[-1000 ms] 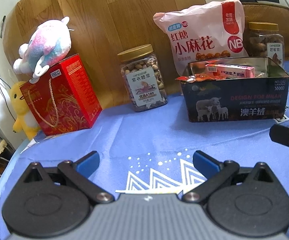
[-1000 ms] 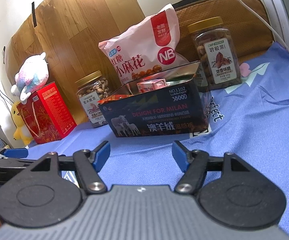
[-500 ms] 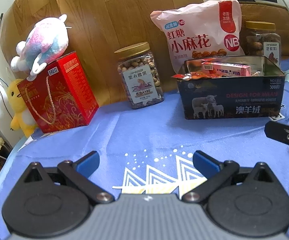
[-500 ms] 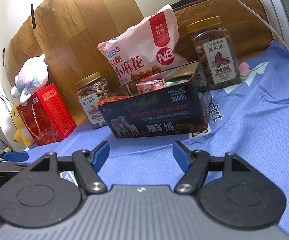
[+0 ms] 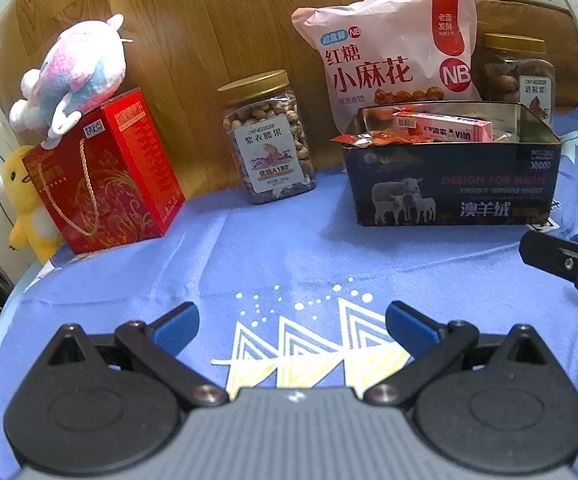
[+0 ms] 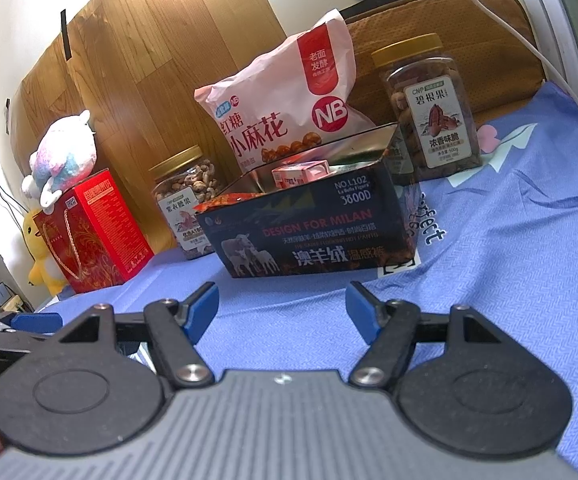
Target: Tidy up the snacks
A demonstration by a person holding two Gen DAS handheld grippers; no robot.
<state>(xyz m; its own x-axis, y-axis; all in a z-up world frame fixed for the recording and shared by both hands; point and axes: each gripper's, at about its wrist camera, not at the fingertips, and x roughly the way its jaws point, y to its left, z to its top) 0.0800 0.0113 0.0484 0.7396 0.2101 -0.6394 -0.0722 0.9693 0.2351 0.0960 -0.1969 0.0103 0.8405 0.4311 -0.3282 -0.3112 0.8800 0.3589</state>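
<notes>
A dark tin box (image 5: 453, 188) (image 6: 317, 236) stands on the blue cloth and holds a pink snack box (image 5: 443, 126) (image 6: 301, 170) and red packets (image 5: 365, 138). A pink snack bag (image 5: 389, 60) (image 6: 289, 108) leans behind it. A gold-lidded nut jar (image 5: 269, 140) (image 6: 187, 196) stands to its left, and another jar (image 5: 519, 72) (image 6: 429, 108) to its right. My left gripper (image 5: 291, 322) is open and empty, low over the cloth. My right gripper (image 6: 283, 310) is open and empty in front of the tin.
A red gift box (image 5: 105, 172) (image 6: 89, 232) with a plush toy (image 5: 77, 68) on top stands at the left, with a yellow plush duck (image 5: 21, 196) beside it. A wooden board (image 5: 209, 20) backs the table. The right gripper's finger (image 5: 565, 260) shows at the left view's right edge.
Both grippers have drawn back slightly from the tin, so the objects sit a little farther and higher in view. Both stay open and empty.
</notes>
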